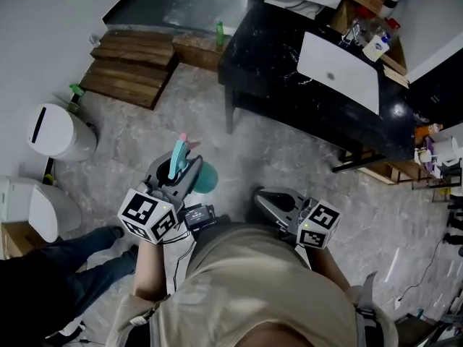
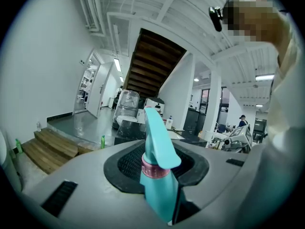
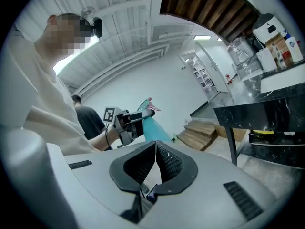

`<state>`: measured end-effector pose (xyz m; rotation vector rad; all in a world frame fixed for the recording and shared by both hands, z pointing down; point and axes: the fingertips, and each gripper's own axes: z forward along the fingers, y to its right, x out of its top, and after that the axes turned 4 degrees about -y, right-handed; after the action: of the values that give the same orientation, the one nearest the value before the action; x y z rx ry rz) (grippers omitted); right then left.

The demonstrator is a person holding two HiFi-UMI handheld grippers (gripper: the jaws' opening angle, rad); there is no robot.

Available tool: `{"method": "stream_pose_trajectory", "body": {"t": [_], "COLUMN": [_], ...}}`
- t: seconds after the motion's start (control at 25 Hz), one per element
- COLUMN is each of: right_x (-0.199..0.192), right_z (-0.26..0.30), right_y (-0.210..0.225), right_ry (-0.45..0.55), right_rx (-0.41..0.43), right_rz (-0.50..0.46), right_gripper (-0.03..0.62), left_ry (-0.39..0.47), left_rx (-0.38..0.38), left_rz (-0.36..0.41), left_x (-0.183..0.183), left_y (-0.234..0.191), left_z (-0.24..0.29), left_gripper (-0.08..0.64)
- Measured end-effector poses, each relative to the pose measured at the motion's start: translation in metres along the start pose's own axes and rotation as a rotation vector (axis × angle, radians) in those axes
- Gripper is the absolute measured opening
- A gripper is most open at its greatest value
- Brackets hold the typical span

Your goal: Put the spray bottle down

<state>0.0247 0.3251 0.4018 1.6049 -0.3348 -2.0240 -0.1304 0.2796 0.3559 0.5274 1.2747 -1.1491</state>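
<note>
A teal spray bottle (image 1: pixel 189 166) with a pink collar and trigger is held by its neck in my left gripper (image 1: pixel 173 173), which is shut on it, well above the grey floor. In the left gripper view the spray bottle (image 2: pixel 159 175) stands upright between the black pads, its nozzle pointing up. My right gripper (image 1: pixel 273 201) is shut with nothing in it; its pads meet in the right gripper view (image 3: pixel 156 163). That view also shows the spray bottle (image 3: pixel 151 125) off to the left, apart from the right gripper. A black table (image 1: pixel 289 71) stands ahead.
A white laptop (image 1: pixel 340 71) lies on the black table, with bottles (image 1: pixel 375 42) at its far edge. Wooden steps (image 1: pixel 134 65) lie ahead left, a green bottle (image 1: pixel 219 33) beside them. A white bin (image 1: pixel 54 130) stands left. A seated person's legs (image 1: pixel 65 266) are at lower left.
</note>
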Motion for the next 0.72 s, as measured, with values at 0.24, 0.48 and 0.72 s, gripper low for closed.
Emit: {"method": "stream_pose_trajectory", "body": {"t": [0.24,0.48,0.72], "right_x": [0.015,0.025,0.041], "right_z": [-0.01,-0.029,-0.047], "right_y": [0.032,0.061,0.093], "right_ry": [0.008,0.018,0.032], "right_rx": [0.013,0.012,0.027], "right_rz": [0.027,0.041,0.05], "right_gripper": [0.023,0.023,0.023], "left_ry": [0.0,0.0,0.005], "left_rx": [0.002,-0.009,-0.013], "left_rz": [0.002,-0.01,-0.033], "left_x": [0.02,0.038,0.053], "left_y": [-0.001,0.009,0.021], "left_z": [0.04,0.077,0.114], "left_gripper": [0.132,0.132,0.132]}}
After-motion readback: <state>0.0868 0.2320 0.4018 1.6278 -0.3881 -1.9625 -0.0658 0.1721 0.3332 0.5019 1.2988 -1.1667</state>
